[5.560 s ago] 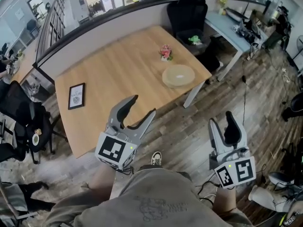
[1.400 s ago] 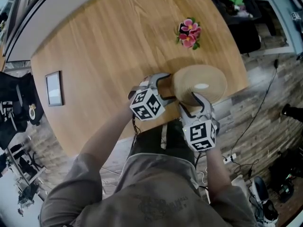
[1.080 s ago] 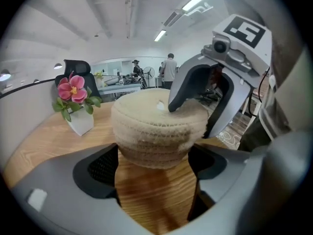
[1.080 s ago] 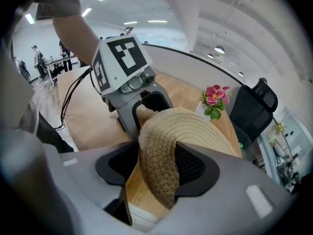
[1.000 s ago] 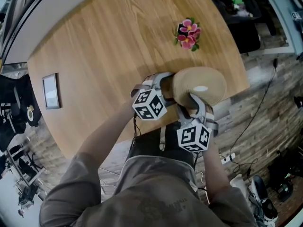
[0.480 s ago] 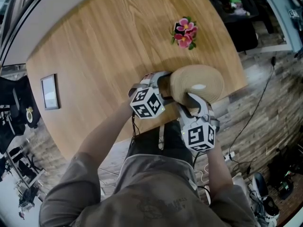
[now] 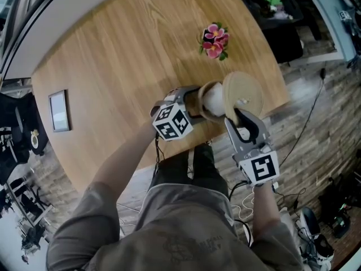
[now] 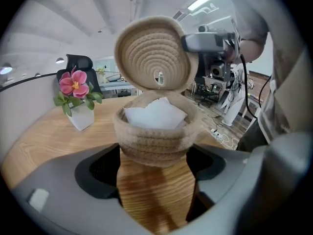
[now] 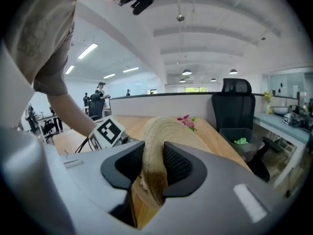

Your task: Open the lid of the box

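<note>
Left gripper (image 7: 193, 103): jaws narrowed on the lower wall of the rope basket (image 8: 154, 142), with both pads against it.
Right gripper (image 7: 239, 116): jaws have just been closing and now pinch the rim of the lid (image 7: 243, 94) edge-on, with the woven rim between the pads.
Lid: off the basket's mouth and standing almost upright just above it, coiled underside facing the left gripper's camera. Whether its lower edge touches the basket's far rim cannot be told.
Rope basket: open, on the wooden table (image 7: 113, 55), close to the edge nearest the person.
Inside the basket: something white and crumpled (image 8: 155, 114) fills it to the rim; what it is cannot be made out.
Hidden: from the head view the left gripper covers the basket's near wall and base. The pinched part of the lid's rim is lost between the right jaws. A small fitting at the lid's centre is too small to identify.
Flower pot (image 7: 213, 41): beyond the basket, well apart.
Picture frame (image 7: 58, 110): flat on the table, far to the basket's left.
</note>
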A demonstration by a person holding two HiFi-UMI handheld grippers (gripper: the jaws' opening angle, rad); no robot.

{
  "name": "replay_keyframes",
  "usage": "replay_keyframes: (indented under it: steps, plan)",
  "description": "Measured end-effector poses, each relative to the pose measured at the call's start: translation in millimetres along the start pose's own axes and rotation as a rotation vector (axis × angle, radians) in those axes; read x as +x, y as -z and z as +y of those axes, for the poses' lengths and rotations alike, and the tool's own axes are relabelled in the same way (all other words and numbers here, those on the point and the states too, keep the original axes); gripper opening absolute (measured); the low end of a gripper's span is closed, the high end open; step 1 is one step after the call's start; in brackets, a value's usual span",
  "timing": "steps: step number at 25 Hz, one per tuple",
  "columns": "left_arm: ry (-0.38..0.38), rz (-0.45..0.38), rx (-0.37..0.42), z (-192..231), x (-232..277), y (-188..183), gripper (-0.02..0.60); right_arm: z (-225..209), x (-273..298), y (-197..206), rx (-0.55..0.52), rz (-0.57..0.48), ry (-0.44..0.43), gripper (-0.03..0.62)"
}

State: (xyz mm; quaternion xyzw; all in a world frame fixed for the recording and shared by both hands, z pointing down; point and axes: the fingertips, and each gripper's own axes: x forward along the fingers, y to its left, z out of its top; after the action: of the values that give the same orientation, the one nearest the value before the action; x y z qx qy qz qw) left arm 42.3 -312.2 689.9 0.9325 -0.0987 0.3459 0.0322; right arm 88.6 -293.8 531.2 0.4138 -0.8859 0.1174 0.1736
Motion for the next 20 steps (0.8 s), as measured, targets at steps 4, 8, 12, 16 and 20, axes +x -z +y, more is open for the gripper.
replay_keyframes:
  steps: [4, 8, 12, 16, 20]
  plan:
    - [0.005, 0.013, -0.067, 0, 1, 3, 0.407, -22, -20, -19, 0.066, -0.093, 0.067, 0.101]
    - [-0.012, 0.020, -0.094, -1, 0, 4, 0.400, -57, -49, -29, 0.216, -0.208, 0.191, 0.092]
    - [-0.018, 0.022, -0.120, -2, 0, 5, 0.394, -93, -76, -18, 0.401, -0.272, 0.301, 0.083]
    - [-0.035, 0.027, -0.137, -2, -1, 6, 0.393, -113, -89, 0, 0.568, -0.292, 0.355, 0.083]
    - [-0.068, 0.037, -0.166, -4, -7, 4, 0.394, -117, -93, 2, 0.557, -0.286, 0.379, 0.084]
